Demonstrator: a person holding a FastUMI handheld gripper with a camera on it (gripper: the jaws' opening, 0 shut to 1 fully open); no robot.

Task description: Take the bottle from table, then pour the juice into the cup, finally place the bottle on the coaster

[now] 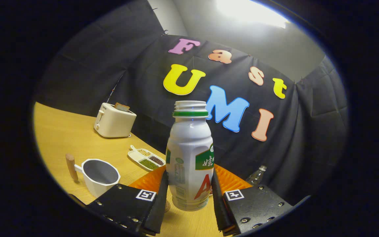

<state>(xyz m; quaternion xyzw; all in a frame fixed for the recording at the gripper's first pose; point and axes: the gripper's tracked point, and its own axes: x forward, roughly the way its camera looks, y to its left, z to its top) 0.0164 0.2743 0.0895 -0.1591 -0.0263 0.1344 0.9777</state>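
Bottle (189, 154) stands upright between the two fingers of my hand-held gripper (189, 194), with its long axis pointing straight up and its open mouth, without cap, at the top above a green ring. Both fingers lie close along the lower part of its body, one at each side, and they seem to press on it, so I judge that I am grasping the bottle. Its bottom looks a little above the wooden surface (64, 131), with a shadow below it, but I cannot tell for sure if it is lifted or only touching.

The relation that matters for the coming move is this: the cup (99, 176), white with a wooden handle, stands on my left side, just beside the left finger and a little ahead of it. Its opening faces up and its inside looks dark; I cannot tell if any juice is in it. So, in my judgement, the bottle must travel to the left and then tilt its mouth to that side, over the rim.

Something orange and ribbed (229, 179) lies behind the bottle, just beyond the fingers; this may be the coaster. A toaster (113, 120) and a divided dish of beans (146, 158) stand farther away.
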